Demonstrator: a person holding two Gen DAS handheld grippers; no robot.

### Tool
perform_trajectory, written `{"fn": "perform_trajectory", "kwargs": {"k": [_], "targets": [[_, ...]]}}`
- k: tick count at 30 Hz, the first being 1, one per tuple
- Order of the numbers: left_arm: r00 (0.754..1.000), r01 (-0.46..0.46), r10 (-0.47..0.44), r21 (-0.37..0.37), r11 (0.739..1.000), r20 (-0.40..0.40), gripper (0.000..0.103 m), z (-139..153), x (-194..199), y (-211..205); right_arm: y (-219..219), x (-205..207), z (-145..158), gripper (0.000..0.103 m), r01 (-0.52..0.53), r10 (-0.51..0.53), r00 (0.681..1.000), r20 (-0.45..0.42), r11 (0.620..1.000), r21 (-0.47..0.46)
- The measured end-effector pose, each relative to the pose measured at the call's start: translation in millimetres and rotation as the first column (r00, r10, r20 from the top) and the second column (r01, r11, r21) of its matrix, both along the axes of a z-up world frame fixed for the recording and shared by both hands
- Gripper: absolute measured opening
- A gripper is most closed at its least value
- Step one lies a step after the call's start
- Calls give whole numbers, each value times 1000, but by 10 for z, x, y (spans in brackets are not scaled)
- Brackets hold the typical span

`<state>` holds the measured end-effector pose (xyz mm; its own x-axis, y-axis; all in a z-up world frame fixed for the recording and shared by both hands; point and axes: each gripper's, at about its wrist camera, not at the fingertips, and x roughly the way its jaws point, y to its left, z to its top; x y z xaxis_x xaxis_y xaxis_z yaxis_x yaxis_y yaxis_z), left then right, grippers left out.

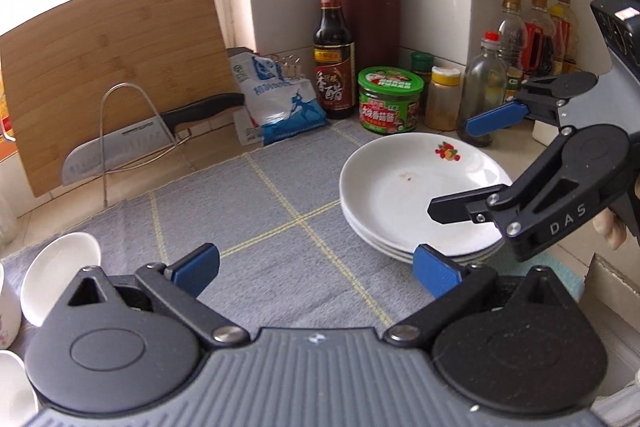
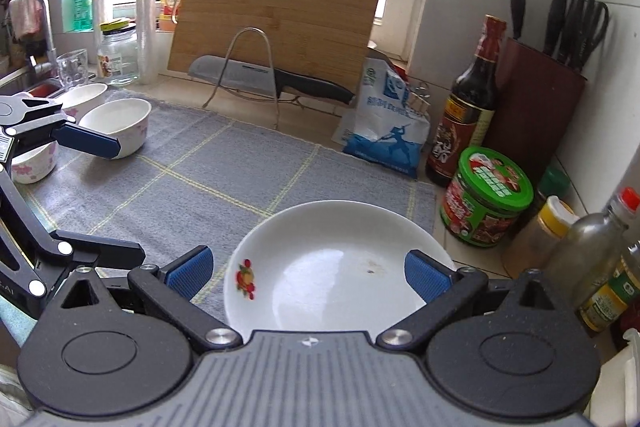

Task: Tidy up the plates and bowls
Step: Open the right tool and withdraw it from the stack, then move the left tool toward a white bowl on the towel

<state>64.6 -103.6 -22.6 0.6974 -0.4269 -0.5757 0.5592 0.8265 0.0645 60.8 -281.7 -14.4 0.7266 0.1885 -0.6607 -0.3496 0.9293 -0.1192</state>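
Observation:
A stack of white plates (image 1: 404,199) with a fruit print sits on the grey checked mat (image 1: 256,211) at the right; the top plate also shows in the right wrist view (image 2: 320,267). My left gripper (image 1: 316,271) is open and empty over the mat, left of the stack. My right gripper (image 2: 308,273) is open above the top plate; in the left wrist view (image 1: 468,167) one finger hangs over the plate. White bowls (image 2: 120,125) stand at the mat's left end. A small white dish (image 1: 56,273) lies near my left finger.
A cutting board (image 2: 276,15) and a knife (image 2: 256,77) on a wire rack stand at the back. A salt bag (image 2: 384,131), vinegar bottle (image 2: 468,119), green-lidded jar (image 2: 486,197), knife block (image 2: 540,107) and several bottles (image 1: 520,47) line the wall. Sink (image 2: 16,75) at far left.

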Motion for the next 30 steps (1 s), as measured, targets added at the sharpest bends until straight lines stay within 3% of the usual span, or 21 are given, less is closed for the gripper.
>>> {"fn": "perform_trajectory", "kwargs": {"k": [5, 9, 22, 30], "targets": [[999, -36, 36, -2, 999, -32, 102, -37, -86, 389, 472, -66, -57, 103, -102, 102, 994, -31, 995, -13], [997, -76, 76, -15, 997, -13, 102, -38, -129, 805, 947, -145, -140, 103, -168, 167, 985, -42, 985, -39], [986, -166, 162, 110, 980, 43, 102, -103, -28, 2161, 2343, -152, -263, 103, -237, 238, 970, -44, 971, 19], [983, -181, 179, 109, 977, 30, 102, -161, 86, 2579, 2916, -151, -350, 103, -282, 282, 959, -28, 959, -15]]}}
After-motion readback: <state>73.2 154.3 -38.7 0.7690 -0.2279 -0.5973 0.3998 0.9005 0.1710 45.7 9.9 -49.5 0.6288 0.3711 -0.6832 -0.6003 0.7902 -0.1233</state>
